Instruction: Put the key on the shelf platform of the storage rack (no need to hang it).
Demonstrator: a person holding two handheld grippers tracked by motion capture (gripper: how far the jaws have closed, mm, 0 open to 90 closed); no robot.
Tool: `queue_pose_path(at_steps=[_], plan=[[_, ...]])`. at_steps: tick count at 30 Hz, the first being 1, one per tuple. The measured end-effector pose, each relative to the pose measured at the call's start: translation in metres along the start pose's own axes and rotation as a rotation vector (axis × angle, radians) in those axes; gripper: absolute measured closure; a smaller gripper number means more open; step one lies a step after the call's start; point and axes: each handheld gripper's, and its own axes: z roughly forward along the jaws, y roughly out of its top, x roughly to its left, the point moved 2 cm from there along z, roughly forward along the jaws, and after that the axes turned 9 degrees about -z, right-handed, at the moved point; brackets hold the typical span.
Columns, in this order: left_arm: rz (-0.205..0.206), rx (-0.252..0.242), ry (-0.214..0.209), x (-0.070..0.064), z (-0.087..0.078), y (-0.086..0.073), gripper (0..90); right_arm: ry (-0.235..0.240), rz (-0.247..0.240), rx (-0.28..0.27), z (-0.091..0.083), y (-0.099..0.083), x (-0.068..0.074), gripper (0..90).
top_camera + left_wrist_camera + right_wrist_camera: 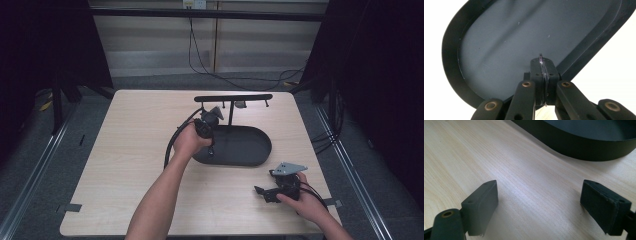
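A: Nearest, the right tool (264,192) sat on the counter (125,165), jaws wide, empty.

B: And the left tool (543,72)?

A: Clamped on a thin clear ring (541,59) above the dark tray (260,150), below the stand (233,98). Likely light, slippery, brittle; pinch it across the edge.

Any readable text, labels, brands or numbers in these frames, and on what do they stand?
None can be read.
The dark oval tray, the wooden table and the black stand show no print.
The left gripper, its jaws shut on a thin clear ring, and the open right gripper carry no markings.
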Motion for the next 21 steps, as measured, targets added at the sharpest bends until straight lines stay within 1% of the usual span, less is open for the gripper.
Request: queue_pose_path(at_steps=[5, 6, 9, 10, 11, 12, 16, 21], plan=[[0.004, 0.008, 0.005, 0.0001, 0.0029, -0.0008, 88.4, 0.0, 0.0, 0.0, 0.0, 0.0, 0.0, 14.2], [0.008, 0.009, -0.002, 0.0005, 0.0041, -0.0008, 88.4, 0.0, 0.0, 0.0, 0.0, 0.0, 0.0, 14.2], [0.004, 0.001, -0.004, 0.0004, 0.0047, -0.0002, 88.3, 0.0, 0.0, 0.0, 0.0, 0.0, 0.0, 14.2], [0.01, 0.0, -0.004, 0.0006, 0.0049, 0.0, 88.3, 0.0, 0.0, 0.0, 0.0, 0.0, 0.0, 14.2], [-0.002, -0.006, -0.007, -0.0004, 0.0055, -0.0002, 88.3, 0.0, 0.0, 0.0, 0.0, 0.0, 0.0, 14.3], [-0.001, -0.009, -0.006, -0.0008, 0.006, -0.0002, 88.2, 0.0, 0.001, 0.0, -0.0001, 0.0, 0.0001, 14.2], [0.014, -0.005, 0.006, -0.0008, 0.0071, 0.0002, 86.3, 0.0, 0.0, 0.0, 0.0, 0.0, 0.0, 14.2], [0.005, -0.011, 0.004, -0.0014, 0.0088, 0.0004, 86.1, 0.0, 0.0, 0.0, 0.0, 0.0, 0.0, 14.2]])
